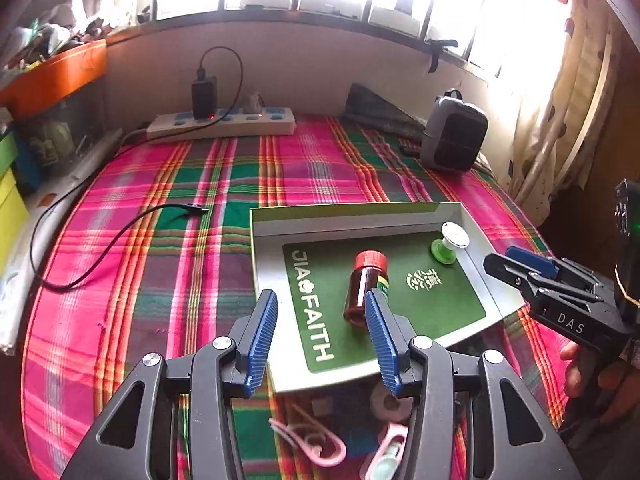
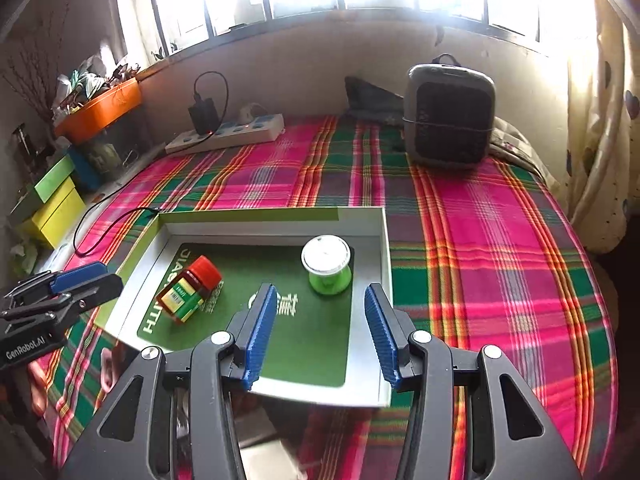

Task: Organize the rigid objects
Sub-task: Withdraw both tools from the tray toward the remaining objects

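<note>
Bottle (image 1: 366, 288): brown, with a red cap, lying on its side on the green mat inside the tray, toward the mat's left half; in the right wrist view its yellow and green label (image 2: 185, 298) faces up.
Spool (image 2: 329, 265): green body with a white top, upright on the mat near the tray's far right corner, well apart from the bottle.
Tray (image 1: 360, 216): shallow, grey walls with a light green rim, on the plaid cloth; its near edge sits over a dark opening with small items below.
Mat (image 2: 312, 344): green with white lettering, covering most of the tray floor.
Left hand-held gripper (image 1: 322, 338): blue pads standing apart with nothing pressed between them, hovering over the tray's near left corner; the bottle shows in the gap beyond the pads, not touched.
Right hand-held gripper (image 2: 320, 332): blue pads apart and gripping nothing, above the tray's near right part, the spool beyond the gap.
Hand (image 1: 600, 376): fingers wrapped on the right hand-held gripper's handle, seen at the right edge of the left wrist view.
Cloth (image 2: 500, 260): pink, green and orange plaid, covering the surface.
Power strip (image 1: 222, 122): at the far edge by the wall, a black charger plugged in.
Cable (image 1: 120, 236): black, loose on the cloth left of the tray.
Heater (image 2: 448, 116): grey, at the far right corner.
Clips (image 1: 316, 444): pink, in the opening below the tray's near edge.
</note>
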Demonstrator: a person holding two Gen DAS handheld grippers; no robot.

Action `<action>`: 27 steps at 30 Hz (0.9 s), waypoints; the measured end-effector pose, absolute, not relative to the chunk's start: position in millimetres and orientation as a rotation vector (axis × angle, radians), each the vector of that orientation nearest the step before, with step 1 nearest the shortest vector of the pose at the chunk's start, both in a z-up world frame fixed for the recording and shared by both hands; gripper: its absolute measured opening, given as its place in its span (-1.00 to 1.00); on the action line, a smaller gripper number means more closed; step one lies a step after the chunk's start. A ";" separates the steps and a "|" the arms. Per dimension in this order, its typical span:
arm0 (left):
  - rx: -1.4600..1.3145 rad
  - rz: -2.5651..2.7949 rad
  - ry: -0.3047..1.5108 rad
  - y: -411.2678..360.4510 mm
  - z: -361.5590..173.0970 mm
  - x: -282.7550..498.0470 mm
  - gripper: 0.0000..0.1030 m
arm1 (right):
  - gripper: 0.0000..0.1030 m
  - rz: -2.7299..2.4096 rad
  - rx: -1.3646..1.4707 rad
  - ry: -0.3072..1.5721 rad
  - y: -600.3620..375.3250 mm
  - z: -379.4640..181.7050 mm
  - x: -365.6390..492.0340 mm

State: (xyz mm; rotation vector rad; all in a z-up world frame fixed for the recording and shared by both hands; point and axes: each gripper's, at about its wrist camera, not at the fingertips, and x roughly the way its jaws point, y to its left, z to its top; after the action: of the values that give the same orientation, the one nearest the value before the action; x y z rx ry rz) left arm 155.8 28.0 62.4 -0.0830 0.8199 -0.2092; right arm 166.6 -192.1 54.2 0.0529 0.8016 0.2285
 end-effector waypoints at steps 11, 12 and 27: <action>-0.136 -0.173 0.813 47.7 57.2 113.1 -0.12 | -0.09 0.210 0.083 0.802 -200.1 52.4 130.0; -0.144 -0.170 0.813 50.0 56.0 109.7 -0.12 | -0.09 0.208 0.094 0.800 -201.4 51.8 125.9; -0.207 -0.139 0.839 76.4 35.5 73.7 -0.10 | -0.08 0.181 0.082 0.822 -189.9 40.3 85.0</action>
State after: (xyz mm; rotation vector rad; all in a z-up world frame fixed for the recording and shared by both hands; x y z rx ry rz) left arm 73.7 76.4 35.5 -0.2070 0.8393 -0.1386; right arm 85.0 -189.9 40.3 0.0816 0.8224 0.1812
